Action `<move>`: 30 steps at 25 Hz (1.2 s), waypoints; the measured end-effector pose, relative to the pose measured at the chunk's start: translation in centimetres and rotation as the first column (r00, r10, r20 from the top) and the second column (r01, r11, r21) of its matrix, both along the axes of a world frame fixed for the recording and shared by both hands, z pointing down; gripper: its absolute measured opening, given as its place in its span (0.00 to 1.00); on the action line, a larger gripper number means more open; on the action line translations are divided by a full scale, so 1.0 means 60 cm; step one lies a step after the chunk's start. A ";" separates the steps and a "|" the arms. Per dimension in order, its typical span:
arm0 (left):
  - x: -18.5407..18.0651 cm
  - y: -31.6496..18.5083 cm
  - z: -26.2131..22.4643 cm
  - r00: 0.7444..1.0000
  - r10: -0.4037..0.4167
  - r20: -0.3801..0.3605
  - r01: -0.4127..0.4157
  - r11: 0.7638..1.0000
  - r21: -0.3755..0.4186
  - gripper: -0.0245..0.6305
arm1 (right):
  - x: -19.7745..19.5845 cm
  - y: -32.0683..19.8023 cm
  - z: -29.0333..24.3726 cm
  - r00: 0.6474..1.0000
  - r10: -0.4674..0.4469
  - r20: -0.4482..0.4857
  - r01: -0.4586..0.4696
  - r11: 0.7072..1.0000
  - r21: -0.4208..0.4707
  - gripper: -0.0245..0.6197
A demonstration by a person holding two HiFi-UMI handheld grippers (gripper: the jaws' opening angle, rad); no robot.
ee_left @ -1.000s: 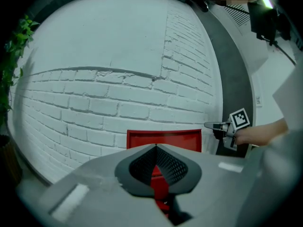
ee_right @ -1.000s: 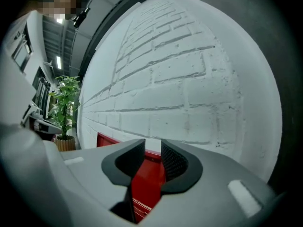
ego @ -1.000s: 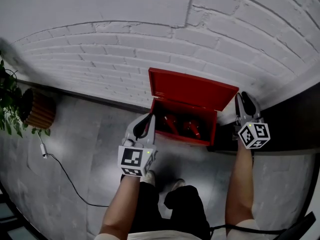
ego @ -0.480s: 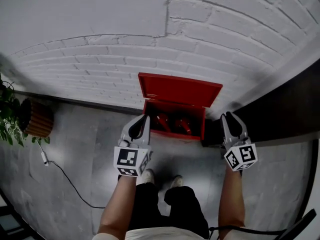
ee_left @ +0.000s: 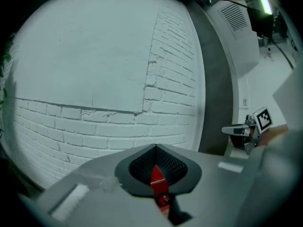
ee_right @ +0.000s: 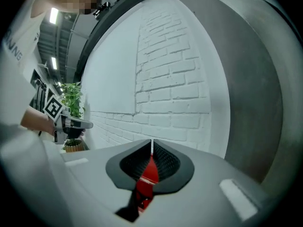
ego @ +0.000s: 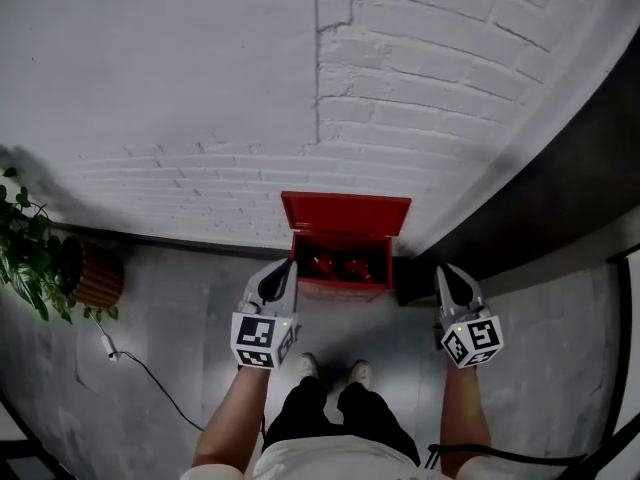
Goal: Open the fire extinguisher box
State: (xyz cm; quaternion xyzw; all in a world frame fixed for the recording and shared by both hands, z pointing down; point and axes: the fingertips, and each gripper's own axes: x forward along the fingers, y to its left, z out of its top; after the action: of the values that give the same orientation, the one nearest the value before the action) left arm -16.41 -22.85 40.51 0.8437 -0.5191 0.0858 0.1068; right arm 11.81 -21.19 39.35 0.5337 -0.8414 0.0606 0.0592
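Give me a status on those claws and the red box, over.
Left claw shut, empty. Right claw just been closing, empty. Box open, both claws clear of it. Nothing in the way.

Marker cubes (ego: 262, 339) (ego: 472, 341): carried black square codes, no words.
White garment (ee_right: 13, 51): bore dark letters, cut off, unreadable.

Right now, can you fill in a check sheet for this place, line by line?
Surface: grey floor under the person's shoes.
Job's things: red box against the wall, lid up; extinguishers inside.
Clutter: potted plant at the left.
Claws: left claw shut, empty; right claw has just been closing, now shut, nothing in it; neither touches the box.
Cables: white cord on the floor near the plant.
Surroundings: white brick wall, dark panel at right.
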 end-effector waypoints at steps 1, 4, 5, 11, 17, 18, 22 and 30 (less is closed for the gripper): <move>-0.002 0.008 -0.011 1.000 0.000 -0.004 0.000 1.000 -0.007 0.04 | -0.002 0.006 -0.016 1.000 0.004 -0.004 -0.004 1.000 0.003 0.06; -0.005 0.028 -0.042 1.000 0.003 -0.007 -0.003 1.000 -0.001 0.04 | -0.006 0.026 -0.056 1.000 0.016 -0.015 -0.015 1.000 0.014 0.05; -0.006 0.032 -0.050 1.000 0.004 -0.005 -0.004 1.000 0.003 0.04 | -0.009 0.031 -0.067 1.000 0.015 -0.019 -0.015 1.000 0.017 0.05; -0.009 0.041 -0.080 1.000 -0.015 0.021 0.015 0.999 0.028 0.04 | -0.027 0.046 -0.095 1.000 -0.008 -0.026 0.009 1.000 0.028 0.05; 0.006 0.034 -0.093 0.999 -0.001 0.047 -0.001 0.999 0.054 0.04 | -0.031 0.044 -0.087 1.000 0.003 -0.019 -0.003 1.000 0.025 0.05; 0.007 0.034 -0.090 0.999 0.000 0.049 -0.003 0.999 0.050 0.04 | -0.031 0.044 -0.086 1.000 0.002 -0.020 -0.002 1.000 0.024 0.05; 0.016 0.036 -0.085 0.999 0.005 0.042 -0.006 0.999 0.038 0.04 | -0.027 0.042 -0.090 1.000 -0.004 -0.030 0.005 1.000 0.025 0.05; 0.020 0.037 -0.087 1.000 -0.005 0.031 0.004 0.999 0.038 0.04 | -0.021 0.043 -0.097 0.999 -0.016 -0.044 0.018 0.999 0.030 0.05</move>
State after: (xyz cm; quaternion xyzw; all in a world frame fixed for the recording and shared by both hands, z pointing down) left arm -15.21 -20.64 35.30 0.8431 -0.5240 0.0885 0.0828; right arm 10.54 -18.63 33.55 0.5286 -0.8452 0.0356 0.0702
